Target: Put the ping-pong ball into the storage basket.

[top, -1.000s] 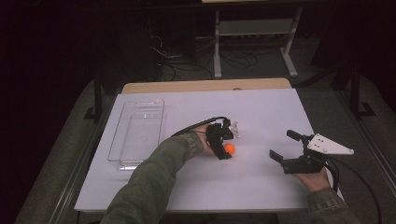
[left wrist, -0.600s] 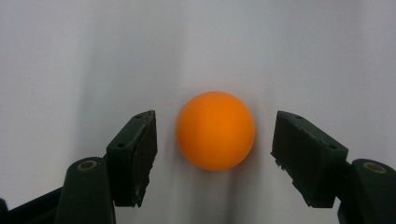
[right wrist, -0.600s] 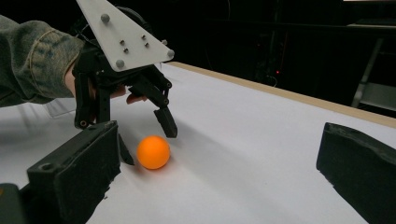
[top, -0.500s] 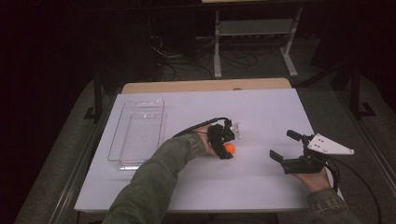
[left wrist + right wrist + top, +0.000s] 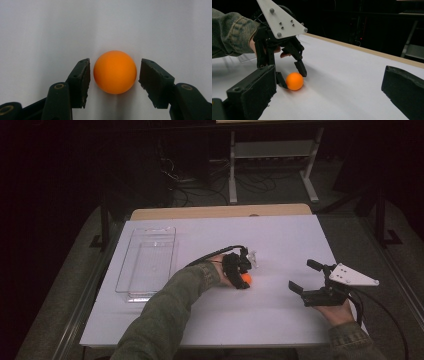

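The orange ball point(image 5: 115, 72) is bracketed squarely by the left gripper point(image 5: 113, 75), whose jaws have just been closing yet remain narrowly apart from it; the right gripper point(image 5: 309, 279) is held open, well apart.

The left gripper point(image 5: 113, 75) has just been closing around the orange ball point(image 5: 115, 72), seemingly not yet touching.

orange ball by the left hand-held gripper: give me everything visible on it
The orange ball is a small, smooth, matte sphere, plain, with no print or seam showing, plastic by its look. It rests on the white table top, right of the clear tray. It sits between the black jaws of the left hand-held gripper, which have just been closing around it. In the left gripper view a thin gap shows on each side, so the pads do not press on it yet.
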Demonstrator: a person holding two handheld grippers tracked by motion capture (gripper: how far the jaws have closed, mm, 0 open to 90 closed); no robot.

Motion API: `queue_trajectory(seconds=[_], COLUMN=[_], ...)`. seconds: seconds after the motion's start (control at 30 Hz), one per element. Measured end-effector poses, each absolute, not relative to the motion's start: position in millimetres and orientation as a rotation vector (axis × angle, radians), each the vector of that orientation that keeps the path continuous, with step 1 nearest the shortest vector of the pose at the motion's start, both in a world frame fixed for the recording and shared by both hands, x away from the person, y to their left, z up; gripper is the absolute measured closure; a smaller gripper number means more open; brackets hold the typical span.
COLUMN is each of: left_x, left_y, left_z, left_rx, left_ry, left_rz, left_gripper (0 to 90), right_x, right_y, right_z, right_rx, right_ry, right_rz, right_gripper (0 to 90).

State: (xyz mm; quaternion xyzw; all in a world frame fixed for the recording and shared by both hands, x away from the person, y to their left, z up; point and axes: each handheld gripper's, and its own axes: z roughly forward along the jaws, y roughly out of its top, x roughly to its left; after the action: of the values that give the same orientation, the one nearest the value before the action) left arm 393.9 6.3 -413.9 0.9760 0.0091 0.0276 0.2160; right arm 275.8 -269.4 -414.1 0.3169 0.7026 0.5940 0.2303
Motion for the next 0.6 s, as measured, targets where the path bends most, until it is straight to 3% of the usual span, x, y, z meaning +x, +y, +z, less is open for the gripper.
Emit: queue_trajectory(seconds=[0.23,0.6], left_x=[395.4,396.4], left_y=[6.6,7.7], left_z=[-413.3,-412.5], left_rx=[2.697,2.693], left_ry=[0.034,0.037], left_rz=[0.055,0.042], left_gripper=[49.4,50.1], right_x=[275.8,275.7], right_y=[-269.4,-270.1], right_z=[-414.2,-413.9], right_rx=[0.872,0.868], right_ry=[1.933,1.93], right_rz=[1.633,1.634], right_gripper=[0.0,0.0])
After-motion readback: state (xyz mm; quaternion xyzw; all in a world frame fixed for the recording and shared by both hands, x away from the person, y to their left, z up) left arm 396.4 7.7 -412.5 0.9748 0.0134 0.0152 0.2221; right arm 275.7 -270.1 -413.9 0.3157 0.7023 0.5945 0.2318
